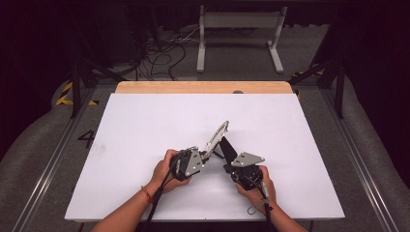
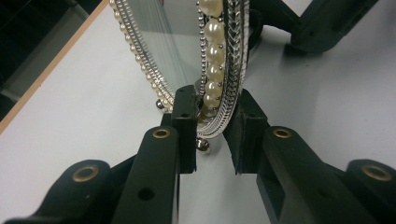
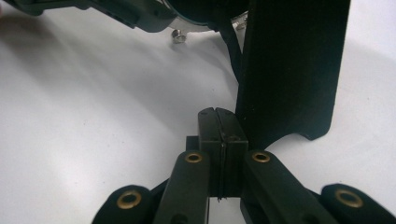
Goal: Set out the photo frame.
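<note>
An oval mirror frame (image 1: 216, 136) with a silver, pearl-studded rim (image 2: 215, 56) stands tilted on the white table, propped by its black back stand (image 1: 228, 147). My left gripper (image 2: 215, 121) is shut on the frame's lower rim, one pad on each face. A small metal ball foot (image 2: 202, 145) hangs just below the pads. My right gripper (image 3: 218, 116) is shut with nothing between its jaws. It rests low over the table, just left of the black stand (image 3: 292, 65). In the high view both hands sit close together near the front middle, the left gripper (image 1: 205, 155) facing the right gripper (image 1: 227, 166).
The white board (image 1: 145, 121) covers the table, with a wooden strip (image 1: 203, 87) along its far edge. Beyond the table, a grey metal stand (image 1: 239, 21) and loose cables (image 1: 159, 53) lie on the floor. Dark rails run down both sides.
</note>
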### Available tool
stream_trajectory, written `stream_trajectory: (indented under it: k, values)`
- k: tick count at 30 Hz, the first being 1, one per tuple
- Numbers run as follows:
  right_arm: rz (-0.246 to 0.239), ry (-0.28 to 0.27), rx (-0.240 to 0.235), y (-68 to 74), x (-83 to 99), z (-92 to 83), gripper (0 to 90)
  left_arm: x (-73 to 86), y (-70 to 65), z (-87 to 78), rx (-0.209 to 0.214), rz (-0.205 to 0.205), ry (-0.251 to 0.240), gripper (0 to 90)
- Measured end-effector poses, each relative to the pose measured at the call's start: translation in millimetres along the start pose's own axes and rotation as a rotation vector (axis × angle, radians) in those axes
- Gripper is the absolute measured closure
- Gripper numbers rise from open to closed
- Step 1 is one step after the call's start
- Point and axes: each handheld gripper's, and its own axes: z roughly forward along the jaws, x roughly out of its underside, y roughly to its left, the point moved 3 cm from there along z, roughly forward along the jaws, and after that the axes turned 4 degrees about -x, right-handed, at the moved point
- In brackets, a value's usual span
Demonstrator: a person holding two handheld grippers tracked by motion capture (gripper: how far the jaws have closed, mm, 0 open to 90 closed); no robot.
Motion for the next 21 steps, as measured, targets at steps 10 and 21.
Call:
stream_trajectory:
  k: [10, 21]
  values:
    - [-0.002, 0.017, 0.006, -8.5, 1.7, -1.5, 90.0, -2.8, -6.5, -1.9, 0.000, 0.017, -0.005, 74.2]
    - [0.009, 0.033, 0.018, -16.1, 4.3, 1.5, 90.0, -2.7, -6.5, 0.0, 0.020, -0.013, -0.019, 72.4]
